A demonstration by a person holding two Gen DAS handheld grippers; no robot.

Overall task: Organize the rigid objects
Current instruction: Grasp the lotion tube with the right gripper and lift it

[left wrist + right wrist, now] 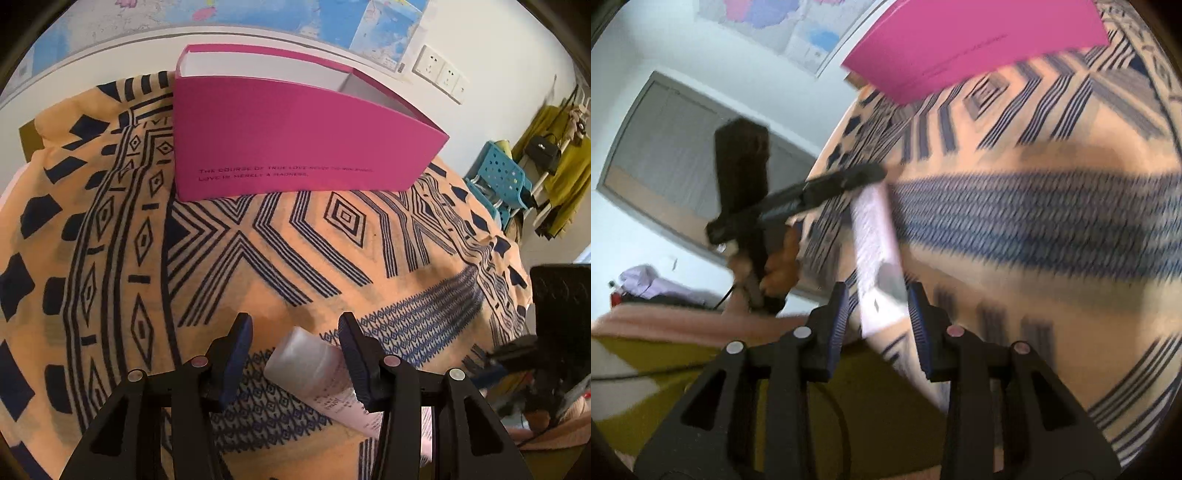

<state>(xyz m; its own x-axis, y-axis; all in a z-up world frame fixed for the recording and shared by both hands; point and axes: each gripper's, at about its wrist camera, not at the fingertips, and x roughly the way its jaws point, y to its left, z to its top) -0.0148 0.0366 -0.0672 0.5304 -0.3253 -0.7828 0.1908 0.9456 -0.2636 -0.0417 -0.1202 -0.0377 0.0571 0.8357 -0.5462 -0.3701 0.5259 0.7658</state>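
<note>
A pale pink tube [317,373] with a frosted cap is held up off the patterned cloth [258,258], and both grippers have a share of it. In the left wrist view the cap end sits between the fingers of the left gripper [295,354], pressed against the right-hand pad [354,354] with a clear gap to the other pad, so the jaws stand narrow but I cannot tell whether they truly clamp it. The tube's long axis runs from the cap back and down to the right, under that gripper's frame.

In the right wrist view, blurred, the right gripper [877,314] has its 2 fingers narrow on the tube's flat crimped end, the body reaching up and away toward the left gripper's dark fingers at the far end. It appears to be gripping it.

The open pink box [303,136] stands upright farther across the cloth, well apart, straight ahead of the left gripper and above its fingers in that view. The left hand points steeply down, the right more shallowly. Judging by this, 1 hand must let go before the tube can travel to the box
</note>
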